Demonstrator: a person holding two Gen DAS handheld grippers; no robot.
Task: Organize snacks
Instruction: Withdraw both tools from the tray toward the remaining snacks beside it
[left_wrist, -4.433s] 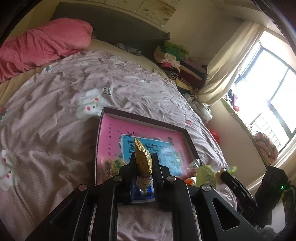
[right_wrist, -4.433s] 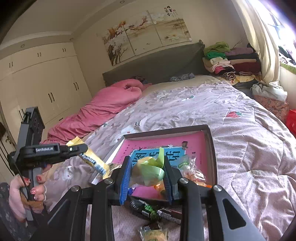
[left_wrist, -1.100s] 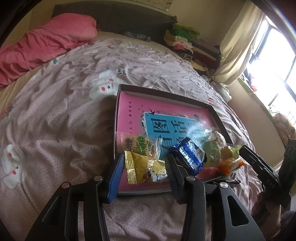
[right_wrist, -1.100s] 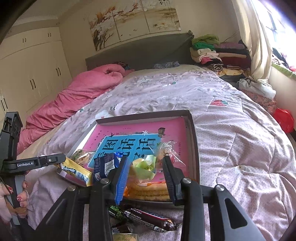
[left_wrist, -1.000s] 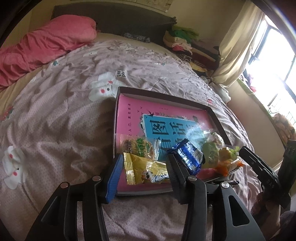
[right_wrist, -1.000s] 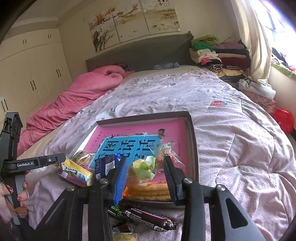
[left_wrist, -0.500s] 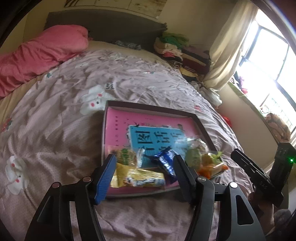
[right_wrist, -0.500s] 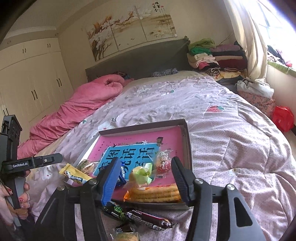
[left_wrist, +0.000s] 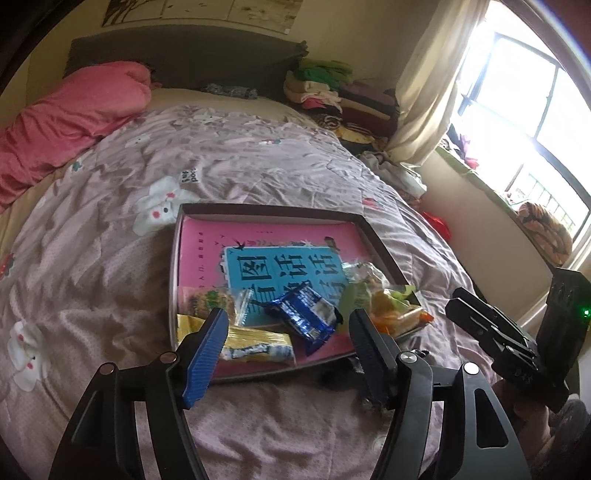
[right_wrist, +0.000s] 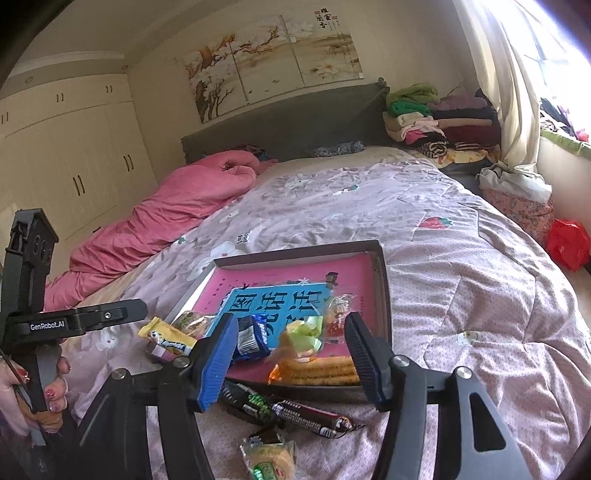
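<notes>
A shallow dark-rimmed box (left_wrist: 280, 214) with a pink and blue printed bottom lies on the bed, also in the right wrist view (right_wrist: 384, 291). In its near end lie a yellow snack bar (left_wrist: 251, 341), a blue packet (left_wrist: 304, 319), a green-wrapped snack (left_wrist: 354, 295) and an orange cracker pack (right_wrist: 321, 367). My left gripper (left_wrist: 288, 328) is open and empty above the box's near edge. My right gripper (right_wrist: 290, 343) is open and empty above the near right corner. On the quilt before the box lie a dark bar with green print (right_wrist: 247, 400), a dark red bar (right_wrist: 310, 415) and a round cake packet (right_wrist: 269, 459).
The box rests on a lilac quilt (left_wrist: 110, 258) with a pink duvet (right_wrist: 173, 214) at the head end. Folded clothes (right_wrist: 436, 125) are stacked by the headboard. A window with a curtain (left_wrist: 439, 85) is on the right.
Both grippers have let go of their snacks, the yellow bar and the green-wrapped one, which now lie in the box. Both have opened wide and pulled back and up.
</notes>
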